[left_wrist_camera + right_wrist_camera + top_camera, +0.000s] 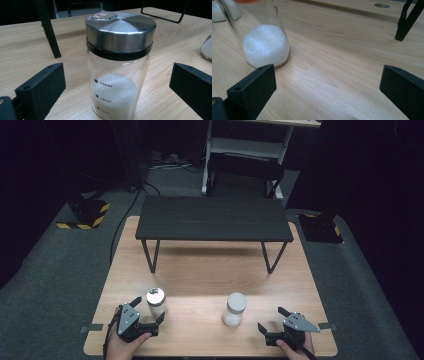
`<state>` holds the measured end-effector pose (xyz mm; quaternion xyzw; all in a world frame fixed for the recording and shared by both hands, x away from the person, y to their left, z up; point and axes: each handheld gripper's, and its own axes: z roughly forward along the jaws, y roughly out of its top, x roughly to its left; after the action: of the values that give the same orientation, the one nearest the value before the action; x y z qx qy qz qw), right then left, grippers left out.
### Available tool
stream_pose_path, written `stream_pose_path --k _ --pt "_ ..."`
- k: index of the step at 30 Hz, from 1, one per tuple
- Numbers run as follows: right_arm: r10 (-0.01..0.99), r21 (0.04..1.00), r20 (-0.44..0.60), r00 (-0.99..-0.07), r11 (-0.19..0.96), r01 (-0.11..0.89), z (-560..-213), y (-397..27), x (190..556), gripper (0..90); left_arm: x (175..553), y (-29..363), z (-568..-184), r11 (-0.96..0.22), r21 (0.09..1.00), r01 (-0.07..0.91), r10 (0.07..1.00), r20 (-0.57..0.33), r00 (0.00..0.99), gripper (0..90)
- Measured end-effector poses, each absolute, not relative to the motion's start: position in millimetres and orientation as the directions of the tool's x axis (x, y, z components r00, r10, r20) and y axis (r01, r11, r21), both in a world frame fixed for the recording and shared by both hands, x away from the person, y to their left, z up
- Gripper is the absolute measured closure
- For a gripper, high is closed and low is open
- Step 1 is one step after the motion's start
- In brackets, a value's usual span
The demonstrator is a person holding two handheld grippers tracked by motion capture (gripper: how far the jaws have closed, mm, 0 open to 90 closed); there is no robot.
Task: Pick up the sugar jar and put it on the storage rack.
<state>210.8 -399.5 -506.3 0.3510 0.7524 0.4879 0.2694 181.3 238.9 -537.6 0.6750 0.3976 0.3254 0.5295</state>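
High view puts my left gripper (pixel 148 311) at the near left corner of the bench (pixel 210 270), jaws spread wide and holding nothing, with the steel-capped jar (pixel 156 302) standing just in front of them. Left gripper view has that jar (pixel 117 65) centred between the two black jaws and touching neither. I judge the step is closing on it, so I would ease forward until the glass body sits between the pads, below the cap, then squeeze square across. The jar stands upright, long axis vertical, cap up, white grains low inside. My right gripper (pixel 278 321) rests at the near right, jaws also spread and empty, the white-lidded jar (pixel 234 309) off to its left, likewise upright.
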Motion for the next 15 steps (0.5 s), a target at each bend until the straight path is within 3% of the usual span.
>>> stream_pose_path --k 9,15 --pt "0.789 0.924 -0.057 -0.612 0.273 0.266 -506.4 -400.6 212.3 0.2 191.9 235.4 -537.0 -0.114 0.973 0.203 0.877 0.003 0.480 4.4" --pt "0.788 0.926 -0.054 -0.613 0.269 0.265 -506.8 -401.1 212.9 0.2 195.2 230.2 -538.6 -0.112 0.974 0.196 0.885 0.008 0.465 12.2"
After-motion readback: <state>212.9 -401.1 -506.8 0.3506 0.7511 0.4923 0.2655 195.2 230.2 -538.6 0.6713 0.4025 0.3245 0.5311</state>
